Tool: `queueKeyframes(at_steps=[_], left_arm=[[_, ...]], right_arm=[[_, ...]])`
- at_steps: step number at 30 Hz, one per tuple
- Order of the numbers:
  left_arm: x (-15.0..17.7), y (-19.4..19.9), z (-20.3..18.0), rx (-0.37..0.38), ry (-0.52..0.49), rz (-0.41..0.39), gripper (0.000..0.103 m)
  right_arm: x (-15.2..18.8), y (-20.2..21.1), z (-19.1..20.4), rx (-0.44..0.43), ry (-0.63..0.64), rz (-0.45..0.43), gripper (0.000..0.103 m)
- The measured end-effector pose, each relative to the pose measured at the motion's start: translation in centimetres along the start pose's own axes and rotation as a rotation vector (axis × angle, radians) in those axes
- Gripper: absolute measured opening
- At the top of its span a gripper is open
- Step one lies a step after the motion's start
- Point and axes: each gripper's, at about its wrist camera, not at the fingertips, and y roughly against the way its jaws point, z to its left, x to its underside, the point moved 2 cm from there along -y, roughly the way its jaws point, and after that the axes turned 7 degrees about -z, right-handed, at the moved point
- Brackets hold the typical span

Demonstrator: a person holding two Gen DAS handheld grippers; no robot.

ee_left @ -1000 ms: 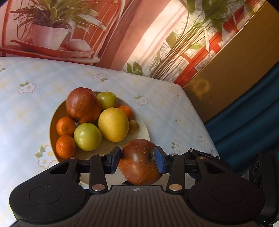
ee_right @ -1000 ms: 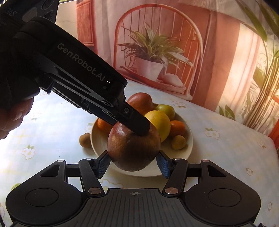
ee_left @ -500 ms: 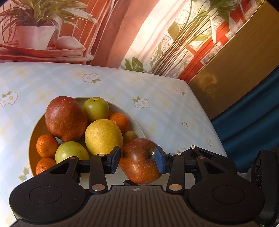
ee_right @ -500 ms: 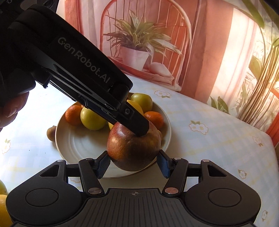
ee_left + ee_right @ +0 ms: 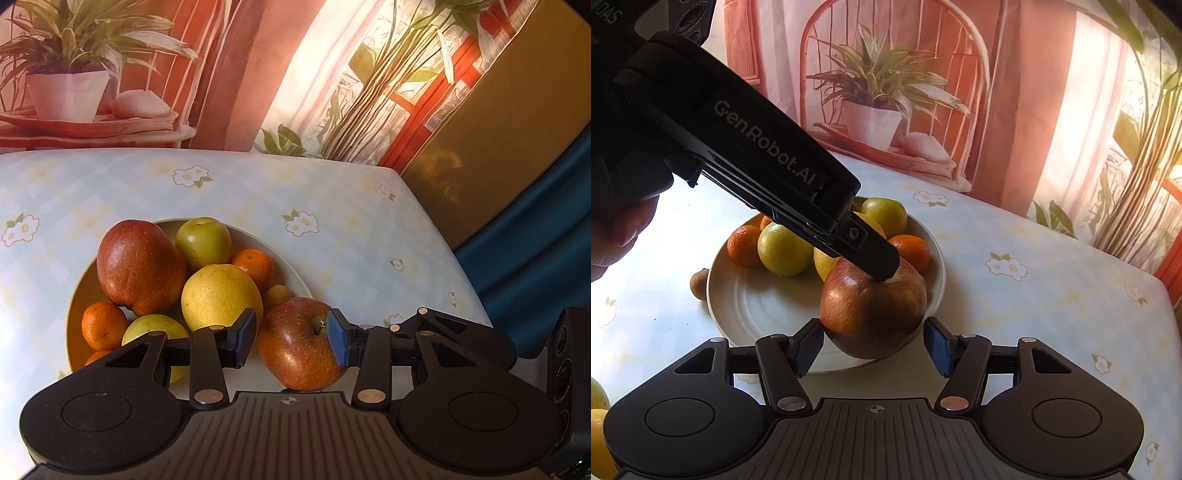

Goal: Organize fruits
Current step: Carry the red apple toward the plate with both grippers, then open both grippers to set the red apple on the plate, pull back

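Apple (image 5: 301, 343) with glossy, speckled red skin sits at the near rim of the plate (image 5: 753, 314), stem dimple turned toward the left gripper's (image 5: 291, 338) right pad. That gripper's jaws look slightly parted: the blue rubber pad on the right touches the apple by the stem, while the left pad has a thin gap off the skin, so it isn't squeezing. From the right wrist view the same apple (image 5: 873, 310) is between the right gripper's (image 5: 873, 345) pads too, and those jaws stand open, with space showing on the right side and the left pad just about at the skin.

Plate is round, cream, smooth glazed with faint rings. Behind the apple on the plate: a big pebbly yellow lemon (image 5: 221, 297) just beside it, a second larger red apple (image 5: 140, 271) further back, a smooth green round fruit (image 5: 203, 242), a small orange tangerine (image 5: 255, 266) and another tangerine (image 5: 103, 325) at the plate's left edge.

A fuzzy brown kiwi (image 5: 700, 282) lies off the plate, touching its outer rim. Everything's on a pale checked tablecloth (image 5: 332, 236) with little daisy prints.
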Motion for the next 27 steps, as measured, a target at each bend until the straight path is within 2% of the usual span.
queueKeyframes(at_steps=[4, 6, 18, 27], left_arm=[[0.0, 0.2, -0.3, -0.029, -0.033, -0.006, 0.044], [0.0, 0.4, -0.2, -0.045, -0.043, -0.011, 0.044], [0.0, 0.9, -0.4, -0.084, -0.093, -0.027, 0.045], [0.3, 3.6, 0.0, -0.128, -0.104, -0.096, 0.045]], right_arm=[[-0.1, 1.2, -0.2, 0.000, -0.011, -0.028, 0.055], [-0.1, 1.5, -0.2, -0.010, -0.012, -0.033, 0.048], [-0.1, 1.4, 0.0, 0.003, -0.030, -0.031, 0.047], [-0.7, 3.0, 0.8, 0.019, -0.042, -0.065, 0.049]])
